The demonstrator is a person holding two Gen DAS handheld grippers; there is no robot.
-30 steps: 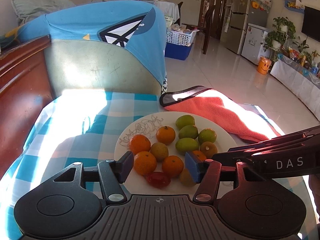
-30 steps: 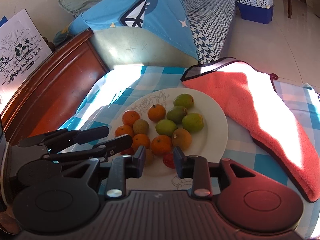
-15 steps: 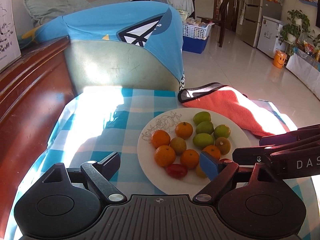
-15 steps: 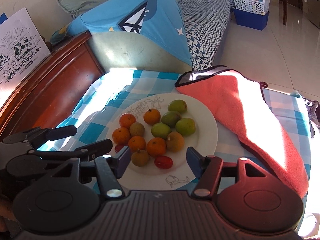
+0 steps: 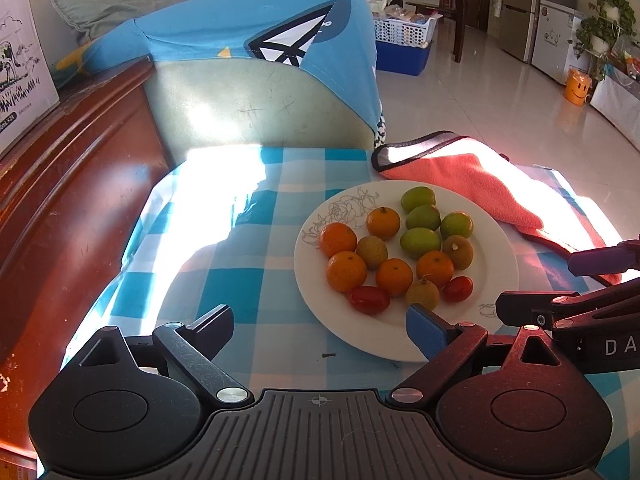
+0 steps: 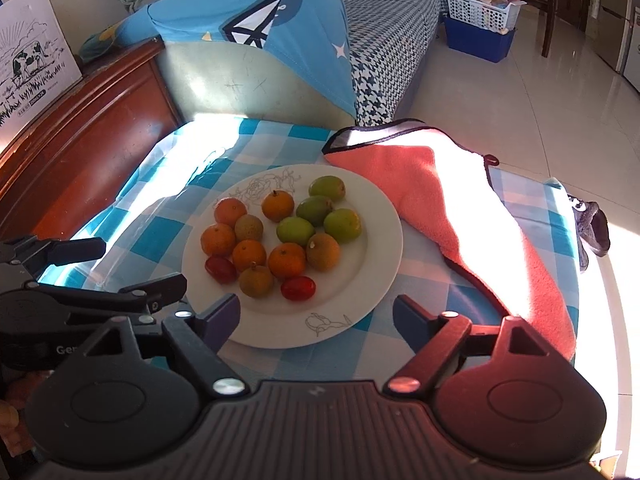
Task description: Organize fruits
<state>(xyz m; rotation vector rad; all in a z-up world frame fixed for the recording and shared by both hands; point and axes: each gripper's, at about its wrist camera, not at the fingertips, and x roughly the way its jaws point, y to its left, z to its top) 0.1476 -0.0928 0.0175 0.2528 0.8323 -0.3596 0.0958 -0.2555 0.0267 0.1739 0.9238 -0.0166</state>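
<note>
Hovering both grippers over the near rim of the white plate [image 6: 384, 216], I see the left gripper [image 5: 320, 322] and right gripper [image 6: 316, 312] with fingers spreading, nothing between them. Oranges [image 6: 287, 260], green fruits [image 6: 296, 229] and cherry tomatoes [image 6: 298, 288] sit clustered on the plate, beside the orange towel [image 6: 460, 208].

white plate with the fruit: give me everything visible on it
The white plate is round and glossy, ceramic by the look, with thin line drawings of a rose at its far rim and a small sketch at its near rim. It lies flat on the blue checked tablecloth, its far right edge beside the orange towel; whether they touch is unclear. It holds five orange citrus, four green fruits, three brownish ones and two red tomatoes, clustered near its middle. Neither gripper touches it.
</note>
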